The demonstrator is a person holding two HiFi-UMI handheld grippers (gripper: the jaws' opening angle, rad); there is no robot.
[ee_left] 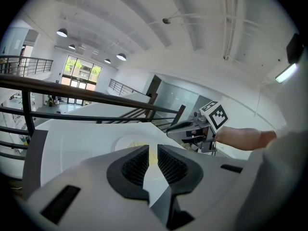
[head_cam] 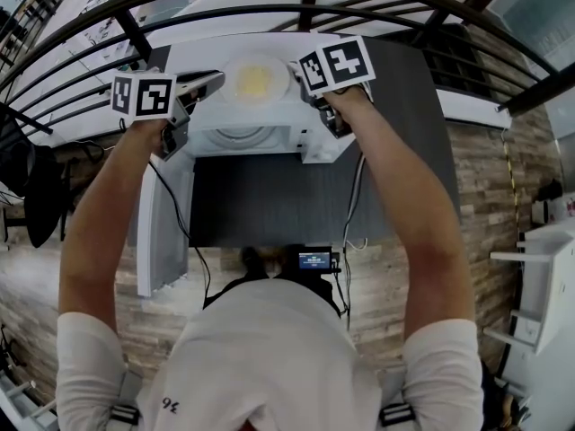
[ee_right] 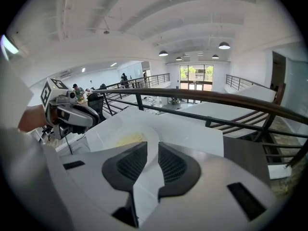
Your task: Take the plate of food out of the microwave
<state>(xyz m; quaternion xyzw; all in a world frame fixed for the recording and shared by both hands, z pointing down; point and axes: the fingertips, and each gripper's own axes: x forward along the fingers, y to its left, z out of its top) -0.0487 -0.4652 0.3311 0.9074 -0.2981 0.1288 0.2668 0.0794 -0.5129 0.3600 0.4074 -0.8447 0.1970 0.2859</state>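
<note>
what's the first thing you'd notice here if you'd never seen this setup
A white plate of yellow food is held up in front of the person, pinched at its rim by the left gripper on one side and the right gripper on the other. Just beneath it, the white microwave stands on a dark table, with its door swung open to the left.

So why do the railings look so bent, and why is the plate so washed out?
Head view: the wide lens bows the railing into arcs, and bright light nearly bleaches the plate white. Left gripper view: black corners, glaring windows. Right gripper view: same fisheye bend, ceiling lamps flaring.
</note>
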